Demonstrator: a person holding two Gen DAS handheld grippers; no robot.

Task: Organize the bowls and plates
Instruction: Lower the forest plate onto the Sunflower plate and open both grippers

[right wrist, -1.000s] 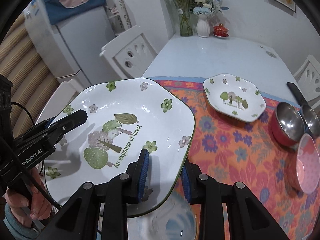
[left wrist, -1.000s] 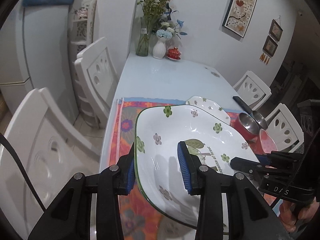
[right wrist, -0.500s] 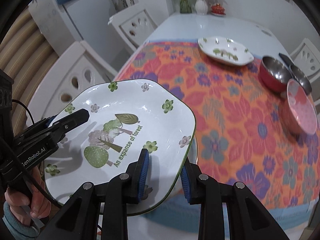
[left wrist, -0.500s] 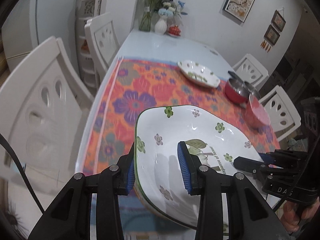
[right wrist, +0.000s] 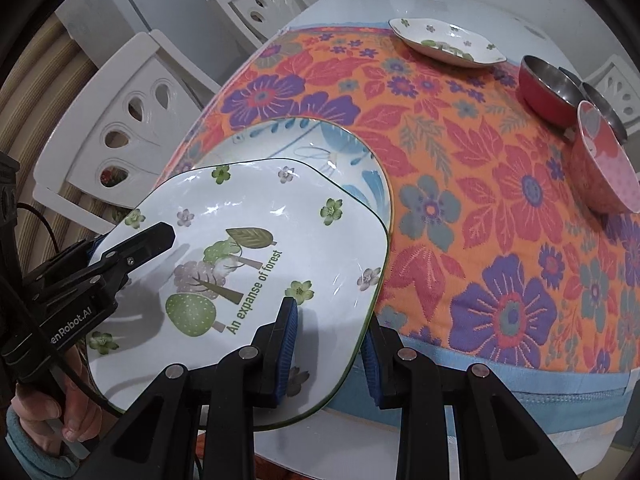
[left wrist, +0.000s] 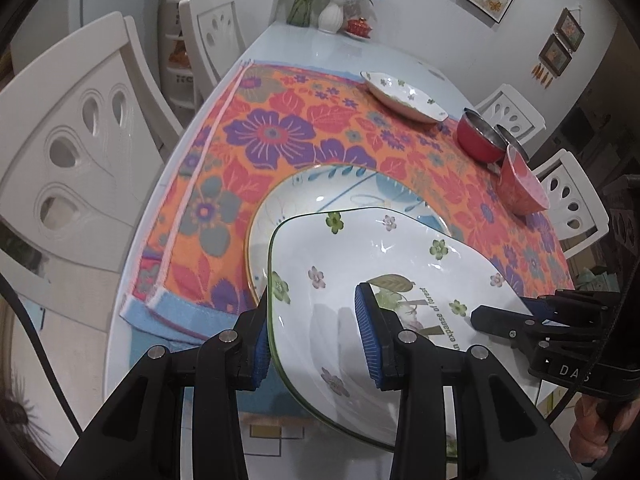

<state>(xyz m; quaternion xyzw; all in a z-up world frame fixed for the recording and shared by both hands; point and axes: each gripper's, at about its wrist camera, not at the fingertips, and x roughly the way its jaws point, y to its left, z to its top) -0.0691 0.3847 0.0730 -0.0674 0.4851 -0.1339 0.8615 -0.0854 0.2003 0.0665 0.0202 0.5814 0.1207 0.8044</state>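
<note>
Held item: white square plate [left wrist: 384, 256] with green rim, flower print and tree motif reading "An expanse of forest"; carried in the air by both claws, tilted, above the near end of the bench.
Left claw [left wrist: 316, 330]: clenched on the plate's left rim, one blue pad [left wrist: 370, 336] on the upper face, the other under the edge.
Right claw [right wrist: 330, 346]: clenched on the plate's right rim, one pad on top, the other below the edge; also seen in the left wrist view at the plate's far side.
Beneath the plate: large round plate [right wrist: 320, 140] with blue leaf pattern, lying flat on the cloth; the held plate overlaps its near half. Contact between the two cannot be told.
Bench [left wrist: 344, 50]: pale glossy top, covered in part by an orange floral cloth [right wrist: 460, 184] with a blue border.
Far end of cloth: smaller square flowered dish [left wrist: 402, 94], standing alone.
Right side of cloth: red bowl with steel lining [right wrist: 550, 88], a second steel bowl just behind it, and a pink-red bowl [right wrist: 606, 164] tipped on its side, close beside them.
Bench far end: vases with flowers [left wrist: 332, 0] and a small red lidded dish.
Surroundings: white chairs [left wrist: 76, 136] along both sides.
Person: a hand [right wrist: 52, 412] with a teal cuff grips the left claw's handle.
</note>
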